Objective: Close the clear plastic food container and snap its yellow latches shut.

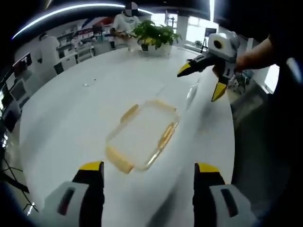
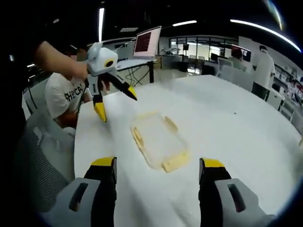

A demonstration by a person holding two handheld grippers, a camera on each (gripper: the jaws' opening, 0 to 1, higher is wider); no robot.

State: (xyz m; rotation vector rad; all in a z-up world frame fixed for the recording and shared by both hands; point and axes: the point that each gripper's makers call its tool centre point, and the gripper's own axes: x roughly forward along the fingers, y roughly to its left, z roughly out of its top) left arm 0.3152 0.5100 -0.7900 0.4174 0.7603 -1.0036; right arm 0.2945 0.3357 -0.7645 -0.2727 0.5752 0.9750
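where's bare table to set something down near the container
The white table is bare on all sides of the clear food container, widest between it and the potted plant at the far edge. The edge side is tighter: the right tool hovers open above it.

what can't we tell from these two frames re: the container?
- Clear container, left gripper view: motion blur; whether the lid is seated can't be told.
- Yellow latches, right gripper view: blurred; snapped or loose unclear.
- Left gripper and right gripper: both open, holding nothing; height above the white table unreadable.
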